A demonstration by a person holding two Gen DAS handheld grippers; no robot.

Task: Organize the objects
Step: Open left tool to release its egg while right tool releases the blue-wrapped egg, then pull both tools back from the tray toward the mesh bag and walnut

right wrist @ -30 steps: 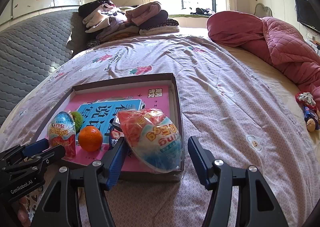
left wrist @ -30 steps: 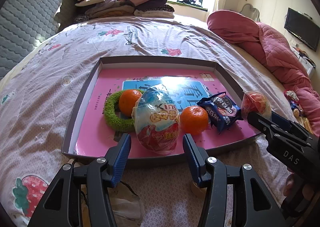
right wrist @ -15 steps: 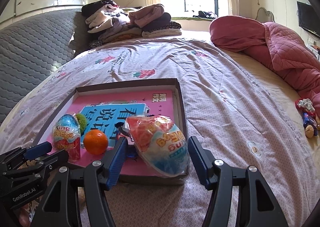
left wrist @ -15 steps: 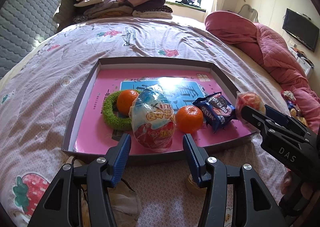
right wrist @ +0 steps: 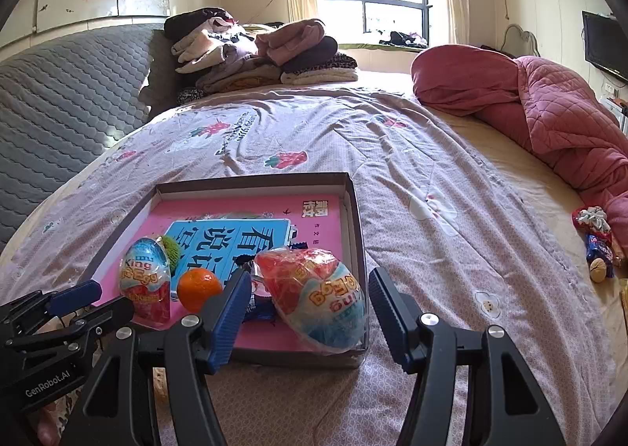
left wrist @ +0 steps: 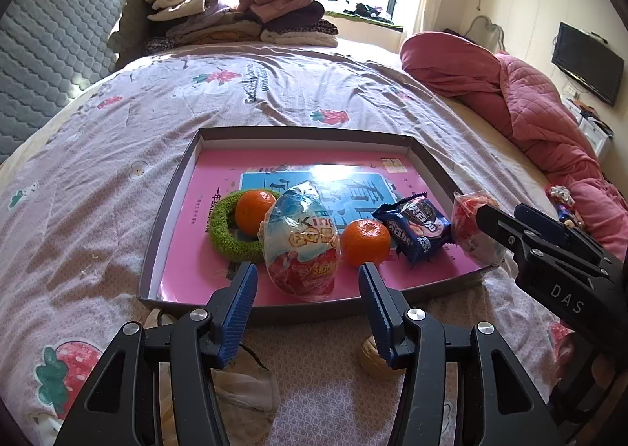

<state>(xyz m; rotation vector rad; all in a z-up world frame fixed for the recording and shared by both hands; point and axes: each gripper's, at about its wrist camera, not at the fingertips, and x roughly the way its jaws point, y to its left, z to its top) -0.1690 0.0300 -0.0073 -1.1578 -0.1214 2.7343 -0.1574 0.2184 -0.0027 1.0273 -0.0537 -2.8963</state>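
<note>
Both my left gripper [left wrist: 306, 285] and right gripper [right wrist: 310, 298] gape empty. The right-hand wrapped egg [right wrist: 318, 298] leans in the tray [right wrist: 355, 206] corner; a nudge might tip it onto the bedspread [right wrist: 451, 249].

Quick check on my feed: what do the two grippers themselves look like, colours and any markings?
Both are black plastic frames with silver screws and blue ribbed pads on the fingers. The left gripper shows "GenRobot.AI" in white on its side in the right wrist view; the right gripper shows "DAS" in the left wrist view. No cables or sleeves visible.
</note>
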